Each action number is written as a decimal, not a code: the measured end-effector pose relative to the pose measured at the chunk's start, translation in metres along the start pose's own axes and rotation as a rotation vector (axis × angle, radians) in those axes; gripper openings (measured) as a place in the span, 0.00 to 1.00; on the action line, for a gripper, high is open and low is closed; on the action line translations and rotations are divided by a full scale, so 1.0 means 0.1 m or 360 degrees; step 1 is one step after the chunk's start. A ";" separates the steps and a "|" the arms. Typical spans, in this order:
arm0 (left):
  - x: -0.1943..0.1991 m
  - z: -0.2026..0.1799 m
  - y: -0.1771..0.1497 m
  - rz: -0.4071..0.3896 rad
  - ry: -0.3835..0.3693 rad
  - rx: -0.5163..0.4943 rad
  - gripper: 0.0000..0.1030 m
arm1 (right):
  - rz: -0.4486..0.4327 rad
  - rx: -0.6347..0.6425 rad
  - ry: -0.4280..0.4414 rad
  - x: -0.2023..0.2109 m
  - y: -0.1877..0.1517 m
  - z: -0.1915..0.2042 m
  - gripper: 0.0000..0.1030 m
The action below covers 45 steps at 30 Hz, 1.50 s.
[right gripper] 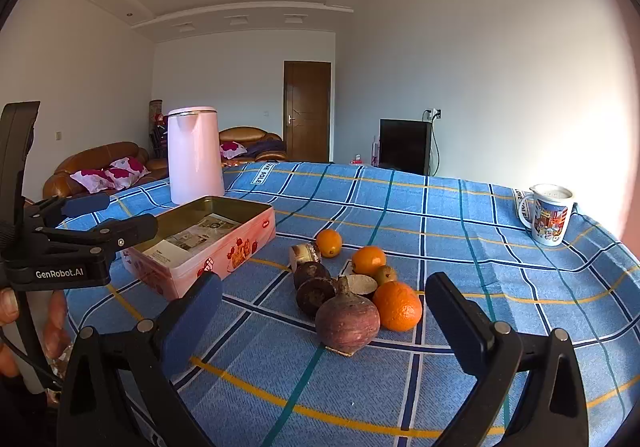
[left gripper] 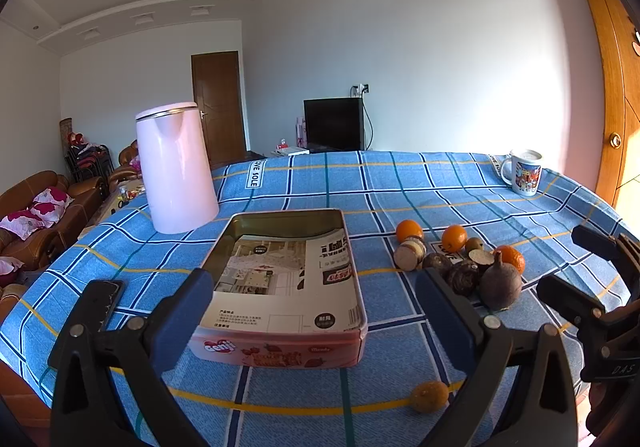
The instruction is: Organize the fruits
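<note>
Both grippers up, both empty. My left gripper (left gripper: 312,311) has its jaws spread wide, framing the near end of the pink tin (left gripper: 280,279) in the lower centre of the left wrist view; pads not touching it. The tin is open, no lid on it, with printed paper (left gripper: 288,267) lining the bottom and no fruit inside.

My right gripper (right gripper: 324,331) also has jaws spread wide, nothing between the pads. It looks at the produce pile in the centre of the right wrist view. Closest is a round purple-red root (right gripper: 347,321), stem end up, sitting on the bench (right gripper: 480,231). Touching it on the right is the big orange (right gripper: 398,306). Behind those: two dark brown taro-like tubers (right gripper: 314,287), a cut piece with pale face (right gripper: 362,283), another cut piece (right gripper: 304,253), two more oranges (right gripper: 369,259) (right gripper: 329,242), and a small greenish-brown fruit (right gripper: 385,274) tucked beside the middle orange.

One small yellow-brown fruit (left gripper: 429,397) lies alone, bottom centre-right of the left wrist view, well apart from the pile and just in front of the tin.

The pile is right of the tin, near but not touching. The pink kettle (right gripper: 195,155) stands upright behind the tin, upper left. The printed mug (right gripper: 547,214) stands at the far right edge of the bench. The cloth is blue plaid.
</note>
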<state>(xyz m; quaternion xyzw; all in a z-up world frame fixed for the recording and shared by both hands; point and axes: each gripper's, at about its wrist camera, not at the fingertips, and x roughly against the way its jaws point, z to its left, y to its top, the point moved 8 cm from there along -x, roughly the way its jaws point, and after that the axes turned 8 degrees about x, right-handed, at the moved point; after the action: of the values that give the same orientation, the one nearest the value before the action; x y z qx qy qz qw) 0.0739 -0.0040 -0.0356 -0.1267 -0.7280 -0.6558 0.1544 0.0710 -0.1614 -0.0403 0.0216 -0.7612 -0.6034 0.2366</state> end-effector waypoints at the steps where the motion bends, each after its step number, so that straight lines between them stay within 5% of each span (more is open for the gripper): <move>1: 0.00 0.00 0.00 0.0001 0.0000 0.0002 1.00 | 0.0002 -0.0003 0.0002 0.00 0.00 0.00 0.99; 45: -0.03 -0.02 -0.04 0.0027 -0.0005 0.0010 1.00 | 0.0018 -0.0001 0.0030 -0.03 -0.02 0.06 0.99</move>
<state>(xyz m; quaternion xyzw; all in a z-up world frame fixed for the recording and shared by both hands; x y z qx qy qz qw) 0.0750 -0.0067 -0.0400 -0.1335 -0.7292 -0.6520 0.1593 0.0707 -0.1558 -0.0441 0.0230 -0.7590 -0.6020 0.2470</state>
